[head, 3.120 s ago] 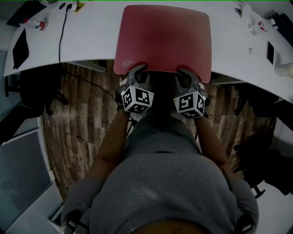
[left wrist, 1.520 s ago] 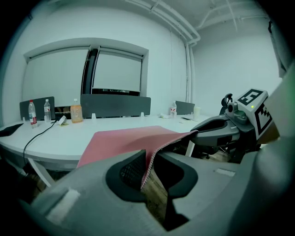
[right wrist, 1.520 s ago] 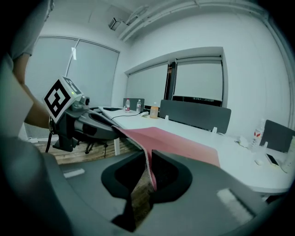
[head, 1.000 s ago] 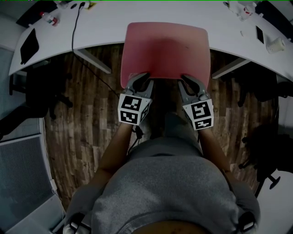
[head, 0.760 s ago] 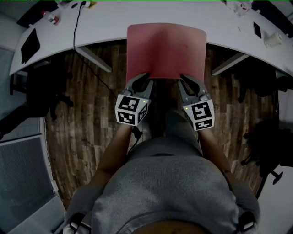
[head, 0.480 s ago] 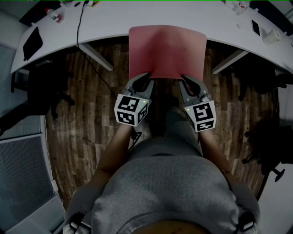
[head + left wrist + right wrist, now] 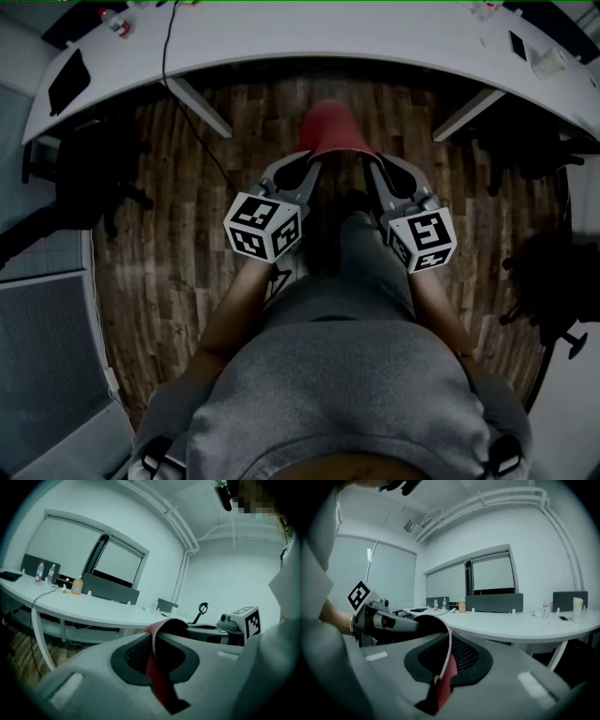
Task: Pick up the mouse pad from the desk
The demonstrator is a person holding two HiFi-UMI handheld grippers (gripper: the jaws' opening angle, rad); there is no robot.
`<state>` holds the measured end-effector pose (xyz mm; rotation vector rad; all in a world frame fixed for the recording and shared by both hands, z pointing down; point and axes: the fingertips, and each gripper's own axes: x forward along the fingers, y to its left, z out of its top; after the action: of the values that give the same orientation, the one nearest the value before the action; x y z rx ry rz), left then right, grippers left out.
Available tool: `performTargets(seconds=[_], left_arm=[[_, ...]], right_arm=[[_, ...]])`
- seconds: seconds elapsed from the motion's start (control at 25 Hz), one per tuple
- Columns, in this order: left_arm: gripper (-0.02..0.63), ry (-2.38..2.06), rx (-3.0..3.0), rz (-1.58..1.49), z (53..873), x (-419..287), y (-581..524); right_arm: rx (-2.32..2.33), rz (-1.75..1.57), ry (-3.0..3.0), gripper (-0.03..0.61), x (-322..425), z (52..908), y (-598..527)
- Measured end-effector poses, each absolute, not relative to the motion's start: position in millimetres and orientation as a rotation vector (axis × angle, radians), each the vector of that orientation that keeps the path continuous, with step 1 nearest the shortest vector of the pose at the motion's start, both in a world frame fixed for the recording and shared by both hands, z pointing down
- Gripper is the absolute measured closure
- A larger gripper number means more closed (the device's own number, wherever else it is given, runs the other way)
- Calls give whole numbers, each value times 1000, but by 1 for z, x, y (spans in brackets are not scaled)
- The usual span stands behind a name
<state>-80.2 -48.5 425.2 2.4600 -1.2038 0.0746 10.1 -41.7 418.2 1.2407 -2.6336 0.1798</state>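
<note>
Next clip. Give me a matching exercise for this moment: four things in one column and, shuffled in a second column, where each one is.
Things
1. red flexible mouse pad
2. white curved desk
3. thin black cable
4. pale cup

Places
A. standing on the desk's right end
B. off the desk, arched above the wooden floor
C. trailing from the desk's left part down to the floor
D. curving across the top of the head view

Pairs: 1-B, 2-D, 3-C, 4-A

Red mouse pad (image 7: 330, 131), arched, mid-air
</note>
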Motion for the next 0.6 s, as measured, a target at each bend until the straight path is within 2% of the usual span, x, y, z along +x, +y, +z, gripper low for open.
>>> performTargets(seconds=[0.12,0.24,0.36,0.6], left_arm=[[589,-1134,2395,63,439,-76,-32],[591,-1097,2364,74,449,-74,-16],[592,-1094,2363,88,450,-77,-8],[594,-1175,2478,84,428,-86,-8]], right_arm=[[1255,486,-2652,558,20,440,-29],[1236,614,-2635,558,26,457,-12],[1234,598,-2632,558,25,457,-5],[1287,355,-2708,558,18,418,-9]])
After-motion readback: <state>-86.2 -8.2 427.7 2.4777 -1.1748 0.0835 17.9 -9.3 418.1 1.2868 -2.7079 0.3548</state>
